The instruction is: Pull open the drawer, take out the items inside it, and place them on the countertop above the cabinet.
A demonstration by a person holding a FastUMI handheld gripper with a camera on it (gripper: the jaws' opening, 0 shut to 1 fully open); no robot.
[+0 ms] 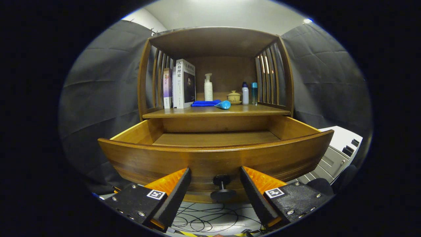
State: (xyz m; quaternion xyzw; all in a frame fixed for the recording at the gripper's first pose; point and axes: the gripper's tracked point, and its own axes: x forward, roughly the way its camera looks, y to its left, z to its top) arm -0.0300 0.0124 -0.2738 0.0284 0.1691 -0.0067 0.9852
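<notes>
The wooden drawer (215, 158) is pulled out toward me, and the part of its floor that shows is bare. Its dark round knob (222, 187) sits on the drawer front, between my fingers but touched by neither. My gripper (215, 174) is open, its fingers spread to either side of the knob. On the countertop (184, 113) above the drawer lie a folded blue cloth (205, 103) and a light blue tube (223, 105), with a white pump bottle (208, 87) behind them.
Books (184, 84) stand at the countertop's left, a small lidded pot (234, 97) and two bottles (249, 93) at its right. Slatted wooden sides and a top board enclose the shelf. A white appliance (335, 154) stands right of the drawer. Cables (200, 220) lie on the floor below.
</notes>
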